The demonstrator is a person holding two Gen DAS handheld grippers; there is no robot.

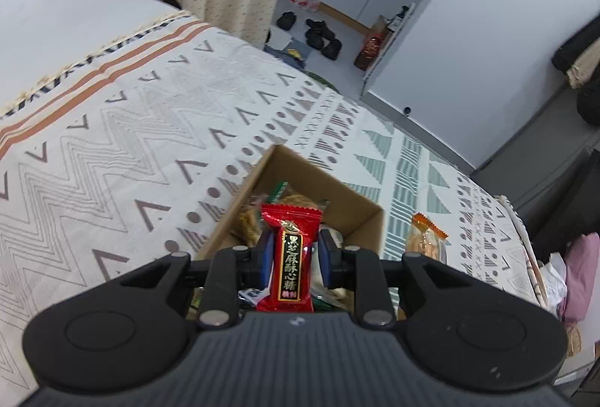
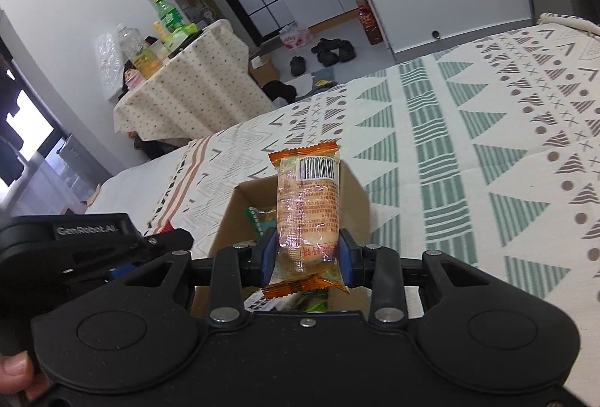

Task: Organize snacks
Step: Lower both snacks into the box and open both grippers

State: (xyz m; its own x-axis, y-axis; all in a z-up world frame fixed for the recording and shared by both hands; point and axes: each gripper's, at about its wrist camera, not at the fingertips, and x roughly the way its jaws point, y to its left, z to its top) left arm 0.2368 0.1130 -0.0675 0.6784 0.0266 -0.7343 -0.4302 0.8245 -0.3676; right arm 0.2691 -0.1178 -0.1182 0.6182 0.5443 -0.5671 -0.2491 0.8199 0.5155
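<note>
Here, your left gripper (image 1: 293, 257) clamps a red sesame candy packet (image 1: 290, 249) above the cardboard box (image 1: 360, 216) on the bed (image 1: 112, 129). Your right gripper's (image 2: 307, 255) fingers pinch an orange pastry packet (image 2: 307, 216); hold each over the opening before releasing.

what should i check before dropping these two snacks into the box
1. Left gripper grips the red candy packet: ok, pads press both sides.
2. Right gripper grips the orange-ended cake packet: ok.
3. Cardboard box open at the top: ok.
4. Room in the box: cannot tell, snacks already lie inside and the packets hide much of it.
5. Red packet over the opening: ok in the left wrist view.
6. Grippers clear of each other: ok, the left one shows apart at the right view's left edge.
</note>
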